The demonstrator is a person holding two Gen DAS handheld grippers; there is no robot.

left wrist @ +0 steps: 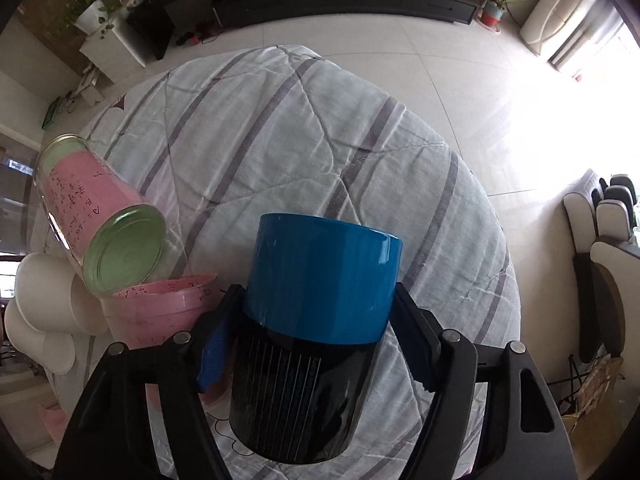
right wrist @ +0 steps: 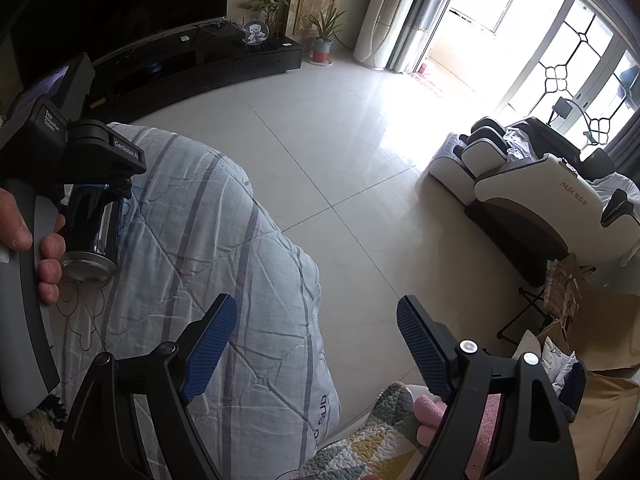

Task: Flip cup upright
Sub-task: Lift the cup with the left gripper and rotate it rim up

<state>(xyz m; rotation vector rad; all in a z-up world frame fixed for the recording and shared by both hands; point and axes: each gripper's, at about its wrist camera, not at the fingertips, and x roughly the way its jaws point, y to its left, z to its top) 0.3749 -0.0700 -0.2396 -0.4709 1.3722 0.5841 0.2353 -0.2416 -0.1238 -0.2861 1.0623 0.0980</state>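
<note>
Cup (left wrist: 316, 320) between the left tongs (left wrist: 320, 344) over quilt (left wrist: 280, 140); jar (left wrist: 96, 216) lies left

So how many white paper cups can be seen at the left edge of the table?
3. One paper cup lies on its side beside the pink bowl, a second sits behind it, and a third lies below. More may be hidden.

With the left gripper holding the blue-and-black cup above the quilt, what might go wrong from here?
1. The blue-and-black cup is glossy and held only at its sides by the left gripper, so it might slip while being turned.
2. The pink-lined glass jar leans on the pink bowl close by; a swing could knock it.
3. The quilt is soft and wrinkled, so the cup may tip once set down.
</note>
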